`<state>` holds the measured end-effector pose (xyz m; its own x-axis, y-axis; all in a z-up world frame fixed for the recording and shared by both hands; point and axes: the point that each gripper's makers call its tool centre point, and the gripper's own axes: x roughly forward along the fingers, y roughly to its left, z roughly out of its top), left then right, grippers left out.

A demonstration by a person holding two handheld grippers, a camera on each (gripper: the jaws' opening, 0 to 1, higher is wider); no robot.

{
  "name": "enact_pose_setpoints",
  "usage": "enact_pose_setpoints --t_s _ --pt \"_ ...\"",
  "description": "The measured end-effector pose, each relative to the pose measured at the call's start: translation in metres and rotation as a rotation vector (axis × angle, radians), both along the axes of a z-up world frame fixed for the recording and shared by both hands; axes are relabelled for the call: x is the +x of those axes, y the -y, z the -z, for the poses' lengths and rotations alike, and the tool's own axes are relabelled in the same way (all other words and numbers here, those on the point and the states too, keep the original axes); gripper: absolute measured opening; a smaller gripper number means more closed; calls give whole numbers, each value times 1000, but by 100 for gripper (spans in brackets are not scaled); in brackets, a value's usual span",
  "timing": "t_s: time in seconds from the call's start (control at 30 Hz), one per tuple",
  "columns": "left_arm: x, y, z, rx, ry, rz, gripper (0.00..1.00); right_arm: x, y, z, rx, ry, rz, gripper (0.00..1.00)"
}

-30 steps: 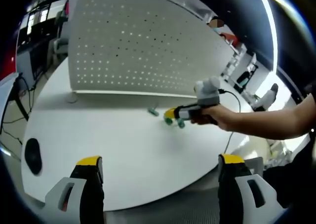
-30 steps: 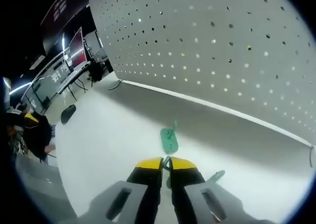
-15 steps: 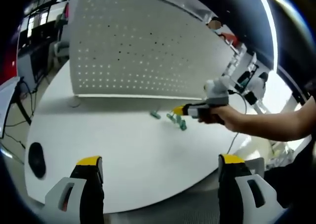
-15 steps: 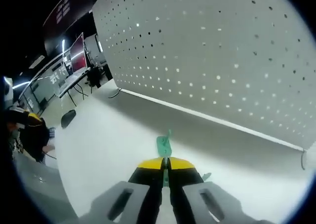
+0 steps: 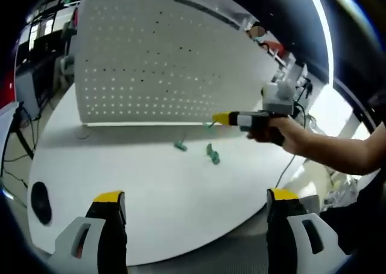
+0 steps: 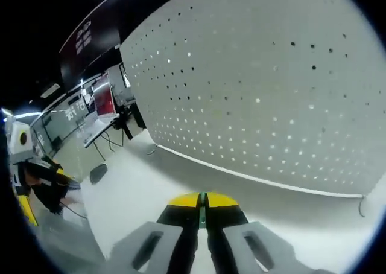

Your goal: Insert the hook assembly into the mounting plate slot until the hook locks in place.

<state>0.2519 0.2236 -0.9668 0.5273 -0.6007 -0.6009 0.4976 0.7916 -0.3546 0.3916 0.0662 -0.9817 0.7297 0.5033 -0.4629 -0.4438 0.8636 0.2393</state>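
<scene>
Left gripper (image 5: 196, 204): jaws wide apart, yellow-tipped, nothing between them, low over the near edge of the round white table (image 5: 151, 189).

In the left gripper view, upright on the table's far half: white perforated mounting plate (image 5: 157, 63), rows of small holes across its face. Right gripper (image 5: 218, 119) reaching in from the right in a person's hand (image 5: 283, 132), raised off the table, yellow tips just short of the plate's lower edge. A small green hook (image 5: 209, 125) sticking out from those tips, close to the plate; whether touching it, cannot tell. On the table in front of the plate, below the right gripper: two more green hook pieces, one (image 5: 180, 146) nearer the plate, the other (image 5: 212, 154) just beside it and a little further out. Near the table's left edge, well away from the plate: a dark oval object (image 5: 40, 203).

In the right gripper view, seen from close up: right gripper (image 6: 202, 200) with jaws pressed narrow, clamped on a thin green sliver of the hook (image 6: 202, 206) between the yellow tips. Straight ahead, the mounting plate (image 6: 265, 93), its lower edge meeting the table (image 6: 132, 195). At far left, beyond the table edge, the left gripper (image 6: 27, 186) with its yellow tip, and desks with monitors behind.
</scene>
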Motion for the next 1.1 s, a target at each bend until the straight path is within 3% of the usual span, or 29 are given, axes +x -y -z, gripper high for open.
enact_pose_setpoints --t_s 0.1,0.33,0.67,1.1 --pt "2 -4 -3 4 7 -9 98 -9 -7 -21 -1 57 -25 0" --pt "12 -3 -14 -24 28 -35 97 -42 -25 -61 150 108 -15 0" --pt "19 20 -23 -116 8 -32 93 -80 -42 -87 270 138 4 0" --pt "27 46 -34 -216 5 -22 83 -102 -71 -106 339 164 -31 0"
